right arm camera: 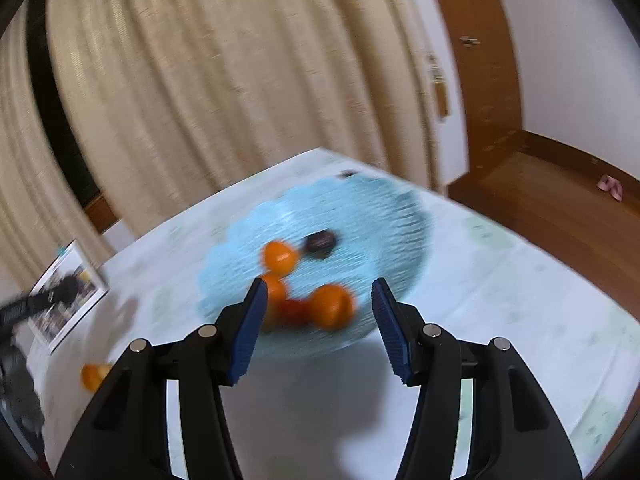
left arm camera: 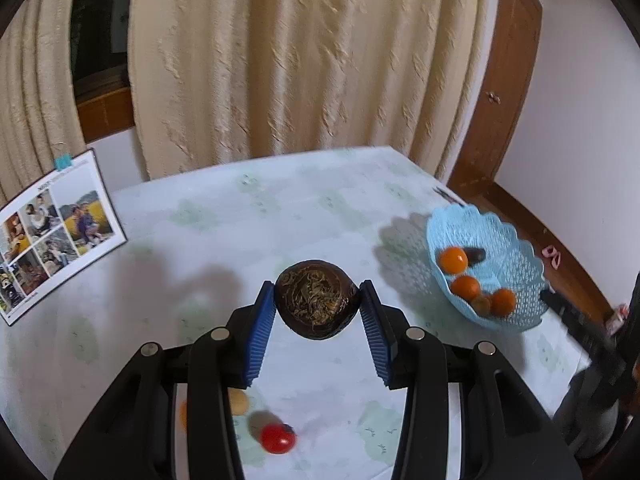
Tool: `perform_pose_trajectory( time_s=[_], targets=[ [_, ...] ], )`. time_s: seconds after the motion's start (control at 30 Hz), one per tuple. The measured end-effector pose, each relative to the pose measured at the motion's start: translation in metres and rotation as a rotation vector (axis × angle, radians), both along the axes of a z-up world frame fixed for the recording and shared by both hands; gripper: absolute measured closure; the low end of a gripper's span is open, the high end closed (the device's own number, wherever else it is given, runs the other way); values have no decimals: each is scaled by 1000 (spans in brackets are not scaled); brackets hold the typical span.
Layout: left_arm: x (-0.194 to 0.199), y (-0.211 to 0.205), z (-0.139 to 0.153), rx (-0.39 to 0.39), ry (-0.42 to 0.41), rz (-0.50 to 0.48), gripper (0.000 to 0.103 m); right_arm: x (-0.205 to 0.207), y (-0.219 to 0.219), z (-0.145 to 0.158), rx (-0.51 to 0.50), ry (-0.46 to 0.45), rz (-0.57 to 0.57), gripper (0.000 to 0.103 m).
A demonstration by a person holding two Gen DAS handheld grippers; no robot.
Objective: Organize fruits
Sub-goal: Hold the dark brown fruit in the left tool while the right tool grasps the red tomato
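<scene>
Gripping a dark brown round fruit (left arm camera: 316, 300) between their blue pads (left arm camera: 260, 340), the left tongs (left arm camera: 318, 300) stand at a narrow opening, both pads pressed on the fruit's sides, and the fruit hangs clear above the desk (left arm camera: 200, 240). From the left wrist view, a pale blue lattice basket (left arm camera: 516, 276) sits on the desk at about two o'clock from the held fruit, well apart from it. Inside the basket lie three orange fruits (left arm camera: 453, 260), a small dull-coloured one and a dark one (left arm camera: 476, 255). Down at about seven o'clock, a red tomato (left arm camera: 277, 438) rests on the desk, with a pale yellow fruit (left arm camera: 239, 402) just beside it, partly hidden behind the tong arm. A photo sheet (left arm camera: 52, 236) leans at nine o'clock.

The right tongs (right arm camera: 320, 312) are parted moderately wide with nothing between the pads; they hover just in front of the basket, whose contents look blurred. Through the gap, orange fruits and a reddish one show in the basket, with the dark fruit at twelve o'clock. One more orange fruit (right arm camera: 92, 376) lies on the desk at eight o'clock.
</scene>
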State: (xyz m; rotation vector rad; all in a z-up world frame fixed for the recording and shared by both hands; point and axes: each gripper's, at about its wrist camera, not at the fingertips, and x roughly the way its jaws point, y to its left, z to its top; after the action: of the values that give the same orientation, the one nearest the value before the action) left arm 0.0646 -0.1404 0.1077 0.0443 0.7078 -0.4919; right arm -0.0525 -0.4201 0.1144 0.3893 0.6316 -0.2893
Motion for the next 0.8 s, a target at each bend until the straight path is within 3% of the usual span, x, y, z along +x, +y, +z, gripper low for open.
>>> perform_pose_trajectory(
  time_s=[0.17,0.43,0.73,0.8],
  targets=[
    [5,32,11,-23,-24,71,60,19,62,-6,23,20,194,47],
    [14,70,9,-56,-13,146,60,61,175,-33,34,147,559,47],
    [14,82,17,-82,-29,168,59,81,242,-55,-18,253,727,48],
    [15,83,17,-84,-28,170,59,87,248,-59,-33,274,737,52]
  ],
)
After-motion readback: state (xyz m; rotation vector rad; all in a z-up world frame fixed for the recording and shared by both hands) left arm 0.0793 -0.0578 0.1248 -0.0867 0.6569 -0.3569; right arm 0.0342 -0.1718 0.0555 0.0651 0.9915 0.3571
